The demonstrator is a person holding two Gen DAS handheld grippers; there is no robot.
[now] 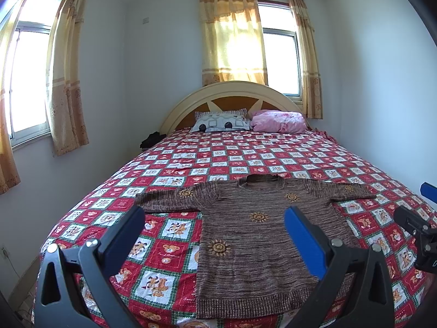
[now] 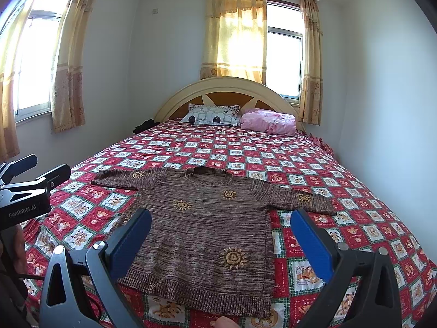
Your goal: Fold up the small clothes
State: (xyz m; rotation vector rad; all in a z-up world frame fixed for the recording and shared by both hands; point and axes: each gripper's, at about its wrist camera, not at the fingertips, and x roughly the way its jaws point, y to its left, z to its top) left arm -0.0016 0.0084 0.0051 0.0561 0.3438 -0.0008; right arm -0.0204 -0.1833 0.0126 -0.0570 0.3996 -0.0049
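- The brown knit sweater [image 1: 256, 235] is lying flat and face up on the near part of the bed [image 1: 245, 153], on top of the red checkered quilt. The collar is pointing toward the far headboard [image 1: 232, 93] and the ribbed hem is sitting closest to the near edge.
- Both sleeves are stretching straight out, 1 to the left and 1 to the right, so nothing is folded yet as far as I can see.
- The left gripper [image 1: 215, 224] is hovering above the near-left side of the sweater with its 2 blue-padded fingers spread wide, holding nothing.
- The right gripper [image 2: 221, 227] is doing the same over the near-right side: jaws wide apart, empty, not touching the knit.
- My guess on handling: this is looking like a soft, floppy, fairly light knit that's going to sag and stretch if it's lifted by 1 point. It probably won't be slippery, the yarn should be gripping the pads fine.
- The quilt underneath is looking soft too, so a pinch that's going too deep could be grabbing bedding along with the sweater.
- Where I'd be grabbing: the cuff of the left sleeve [image 1: 144, 199] and the cuff of the right sleeve [image 2: 325, 205] are the easy starts, pinching just the edge and carrying each 1 inward across the chest.
- After that, the 2 corners of the ribbed hem are looking like the firmest bits to be pinching for folding up toward the collar.
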